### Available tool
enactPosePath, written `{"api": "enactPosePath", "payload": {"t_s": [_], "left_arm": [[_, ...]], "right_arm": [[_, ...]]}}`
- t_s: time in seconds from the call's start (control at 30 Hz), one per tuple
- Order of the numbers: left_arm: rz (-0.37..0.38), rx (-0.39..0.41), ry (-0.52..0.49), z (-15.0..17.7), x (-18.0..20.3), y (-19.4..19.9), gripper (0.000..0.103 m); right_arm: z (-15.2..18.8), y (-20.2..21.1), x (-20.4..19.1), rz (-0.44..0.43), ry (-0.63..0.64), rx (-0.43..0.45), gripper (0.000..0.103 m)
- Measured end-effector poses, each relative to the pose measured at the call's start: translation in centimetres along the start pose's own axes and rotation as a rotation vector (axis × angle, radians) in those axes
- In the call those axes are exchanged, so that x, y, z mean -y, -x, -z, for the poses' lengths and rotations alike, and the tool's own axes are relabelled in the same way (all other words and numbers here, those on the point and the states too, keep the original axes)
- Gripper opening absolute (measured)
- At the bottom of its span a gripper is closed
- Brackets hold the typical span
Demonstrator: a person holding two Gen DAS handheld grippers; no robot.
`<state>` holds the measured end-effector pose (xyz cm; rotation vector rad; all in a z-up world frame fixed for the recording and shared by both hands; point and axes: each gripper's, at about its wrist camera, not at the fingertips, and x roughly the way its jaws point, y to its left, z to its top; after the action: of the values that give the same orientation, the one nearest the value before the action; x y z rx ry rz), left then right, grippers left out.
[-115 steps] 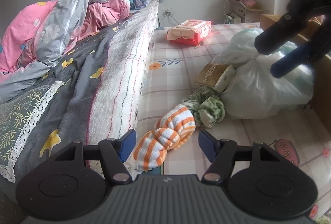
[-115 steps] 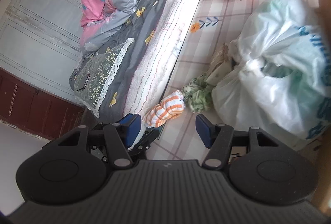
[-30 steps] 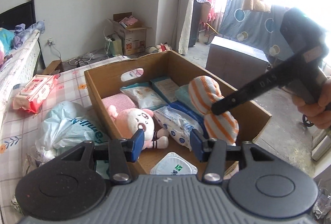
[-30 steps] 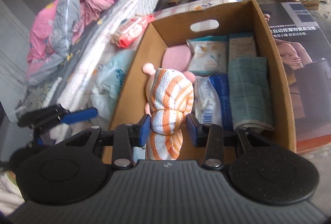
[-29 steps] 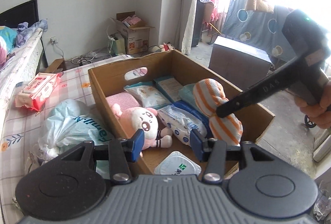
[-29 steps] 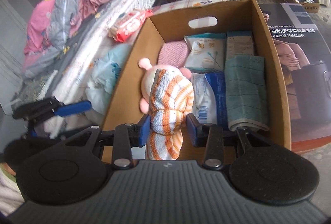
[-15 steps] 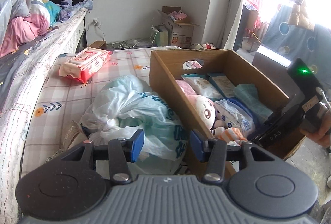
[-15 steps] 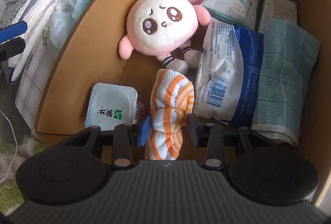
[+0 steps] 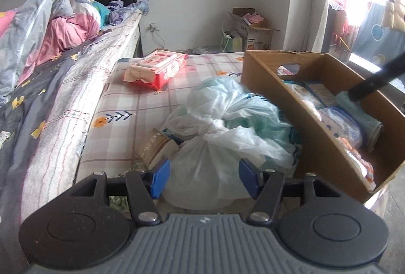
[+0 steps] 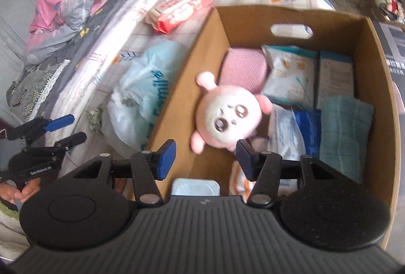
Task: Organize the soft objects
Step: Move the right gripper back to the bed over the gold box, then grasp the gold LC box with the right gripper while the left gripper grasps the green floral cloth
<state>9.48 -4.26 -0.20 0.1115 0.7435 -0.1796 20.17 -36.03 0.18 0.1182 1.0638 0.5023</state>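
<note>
Beside the bed sits a cardboard box (image 10: 197,66). Both the right gripper (image 10: 205,156) and left gripper (image 9: 204,177) are wide open, holding nothing. Nearest in the box lies the striped orange towel (image 10: 238,180), then a pink plush toy (image 10: 227,117), then packets at the far wall.

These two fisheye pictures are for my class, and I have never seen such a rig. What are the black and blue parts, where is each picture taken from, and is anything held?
No robot here: a person holds a hand tool with two blue-padded jaws in each hand. Each picture comes from a camera on one tool, looking along its jaws. The left gripper is open over a plastic bag on the checked mat beside the bed. The right gripper is open above the cardboard box, holding nothing. The striped cloth lies inside, beside a pink plush.
</note>
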Motion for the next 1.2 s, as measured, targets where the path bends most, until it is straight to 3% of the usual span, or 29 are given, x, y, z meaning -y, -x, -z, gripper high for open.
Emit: {"api": "enactPosePath", "payload": {"t_s": [0.23, 0.4, 0.57, 0.87, 1.03, 1.2], "left_arm": [[-0.089, -0.008, 0.039, 0.9, -4.0, -0.6, 0.061], [-0.129, -0.067, -0.045, 1.6, -5.4, -3.4, 0.062], [-0.130, -0.124, -0.074, 2.4, -6.1, -6.0, 0.061], [-0.135, -0.195, -0.135, 4.2, -6.0, -9.1, 0.055], [-0.157, -0.180, -0.166, 4.8, -5.5, -9.2, 0.045], [-0.177, -0.168, -0.179, 5.0, -5.1, -9.2, 0.032]], "right_arm": [[-5.6, -3.2, -9.1, -0.120, 0.181, 0.001, 0.055], [-9.1, -8.3, -15.9, -0.206, 0.291, -0.097, 0.055], [-12.0, -15.5, -21.2, -0.194, 0.381, -0.236, 0.058], [-13.8, -27.5, -23.7, -0.085, 0.421, -0.453, 0.064], [-13.3, -30.1, -23.5, -0.079, 0.411, -0.509, 0.064], [-12.7, -30.6, -23.5, -0.078, 0.433, -0.507, 0.061]]}}
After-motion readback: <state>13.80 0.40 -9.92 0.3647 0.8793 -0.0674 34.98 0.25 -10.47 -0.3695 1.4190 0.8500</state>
